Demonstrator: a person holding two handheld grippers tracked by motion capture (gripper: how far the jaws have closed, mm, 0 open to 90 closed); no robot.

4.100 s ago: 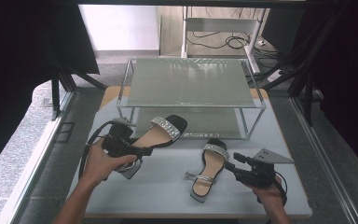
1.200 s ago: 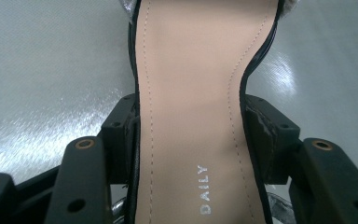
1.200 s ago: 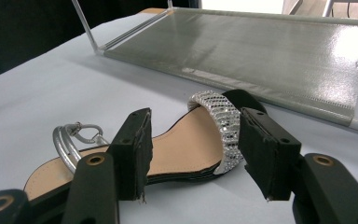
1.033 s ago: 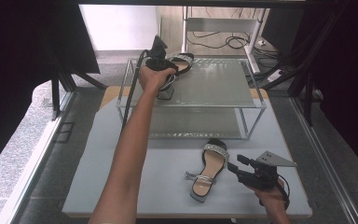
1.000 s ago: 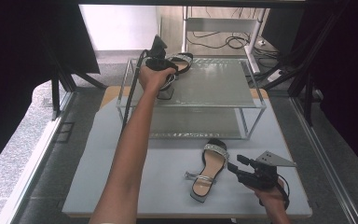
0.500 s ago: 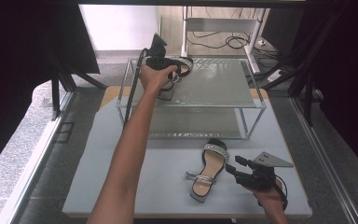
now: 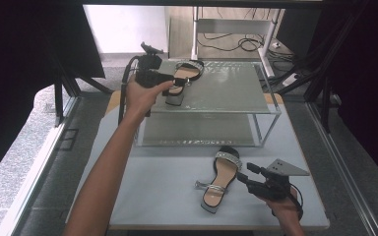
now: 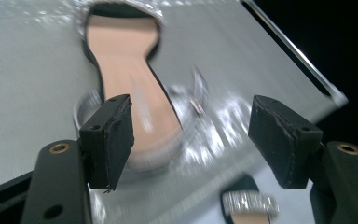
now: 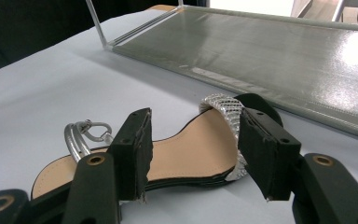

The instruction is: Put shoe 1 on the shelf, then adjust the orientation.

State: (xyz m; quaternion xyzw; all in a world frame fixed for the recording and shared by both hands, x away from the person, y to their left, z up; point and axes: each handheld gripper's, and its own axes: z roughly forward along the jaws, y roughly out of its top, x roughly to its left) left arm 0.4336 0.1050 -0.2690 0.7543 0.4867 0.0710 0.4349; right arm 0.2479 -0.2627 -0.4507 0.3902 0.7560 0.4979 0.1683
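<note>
My left tool [image 7: 165, 78] has just spread its jaws, released beside the shelf sandal [image 7: 179, 81] at 12 o'clock, while my right tool [image 7: 246, 175] gapes unclenched around the counter sandal [image 7: 220, 182].

Left gripper [image 8: 191, 140]: jaws just opened, nothing between pads. Sandal [image 8: 130, 88] lies beyond on glass shelf [image 8: 28, 70].

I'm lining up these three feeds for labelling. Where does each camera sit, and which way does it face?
High view: above the person's side, facing forward and down on the table and shelf rack; both forearms and each hand-held gripper show.
Left gripper view: rides the left hand-held gripper, looking down on the sandal on the rack; open jaws.
Right gripper view: rides the right hand-held gripper, looking low across the sandal on the table.
Both gripper views share the table sandal.
</note>
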